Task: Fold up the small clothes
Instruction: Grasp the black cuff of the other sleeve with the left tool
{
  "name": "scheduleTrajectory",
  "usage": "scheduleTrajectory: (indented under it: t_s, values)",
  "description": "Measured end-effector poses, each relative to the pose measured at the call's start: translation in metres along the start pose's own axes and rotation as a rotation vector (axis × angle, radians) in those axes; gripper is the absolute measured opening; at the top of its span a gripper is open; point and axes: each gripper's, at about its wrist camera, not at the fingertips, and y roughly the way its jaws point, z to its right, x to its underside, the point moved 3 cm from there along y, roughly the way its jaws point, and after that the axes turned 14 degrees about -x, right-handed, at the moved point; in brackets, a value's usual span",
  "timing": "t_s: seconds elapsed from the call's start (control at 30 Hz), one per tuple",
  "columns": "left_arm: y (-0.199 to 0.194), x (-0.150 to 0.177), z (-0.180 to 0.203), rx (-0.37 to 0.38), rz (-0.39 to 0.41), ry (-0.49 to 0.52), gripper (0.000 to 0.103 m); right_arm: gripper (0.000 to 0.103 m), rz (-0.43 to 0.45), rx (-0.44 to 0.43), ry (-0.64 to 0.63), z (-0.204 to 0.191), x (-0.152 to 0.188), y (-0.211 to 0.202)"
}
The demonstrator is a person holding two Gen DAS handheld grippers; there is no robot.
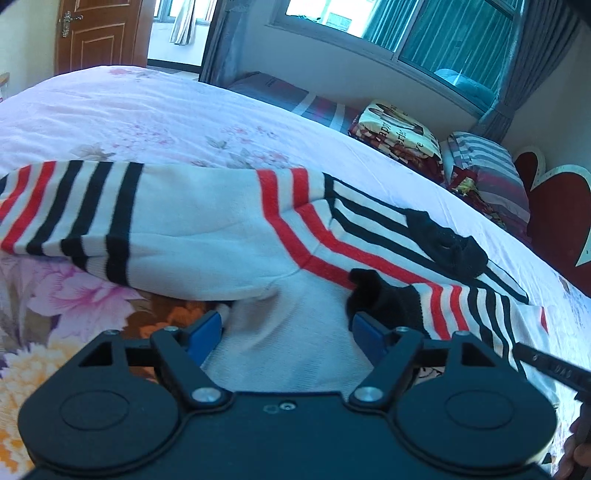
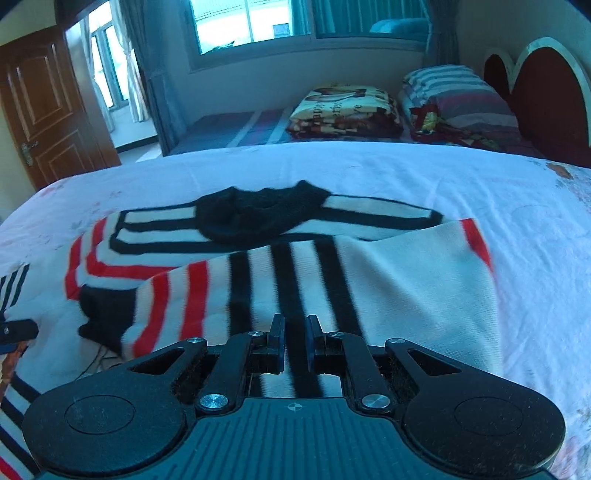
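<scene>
A white knit sweater (image 1: 207, 229) with red and black stripes lies spread on a bed with a floral quilt (image 1: 110, 110). Its black collar (image 1: 447, 243) points toward the headboard, and one striped sleeve lies across the body. My left gripper (image 1: 288, 328) stands open, its blue pads either side of plain white knit without pressing it. A black cuff (image 1: 384, 299) lies just past the right pad. In the right wrist view my right gripper (image 2: 295, 332) is shut on the other sleeve (image 2: 295, 280), which runs over the body toward the collar (image 2: 258, 214).
Folded blankets (image 2: 343, 107) and striped pillows (image 2: 454, 96) sit at the far side by the dark red headboard (image 2: 546, 92). A wooden door (image 2: 40, 107) and a window (image 2: 251, 22) lie beyond. A person's hand (image 1: 580, 454) shows at the lower right edge.
</scene>
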Motion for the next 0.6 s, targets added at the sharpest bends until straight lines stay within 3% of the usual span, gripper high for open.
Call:
scheduleTrajectory:
  t_s: [0.17,0.47,0.5,0.53,0.6]
  values:
    - [-0.006,-0.001,-0.015,-0.011,0.006,-0.007,0.079,0.011,-0.057,0.008,-0.024,-0.021,0.012,0.021]
    - [-0.006,-0.012,-0.07,-0.037,-0.013,-0.098,0.084,0.012,-0.005,-0.028,-0.058,-0.066,-0.004,0.022]
    - [-0.006,-0.014,-0.08,-0.041,-0.016,-0.114,0.084,0.018,-0.009,-0.032,-0.058,-0.072,-0.004,0.026]
    - [-0.005,-0.015,-0.091,-0.05,-0.02,-0.129,0.086,0.043,-0.01,-0.035,-0.054,-0.077,-0.005,0.029]
    - [-0.002,-0.015,-0.112,-0.069,-0.035,-0.163,0.086,0.068,0.007,-0.034,-0.053,-0.085,-0.004,0.033]
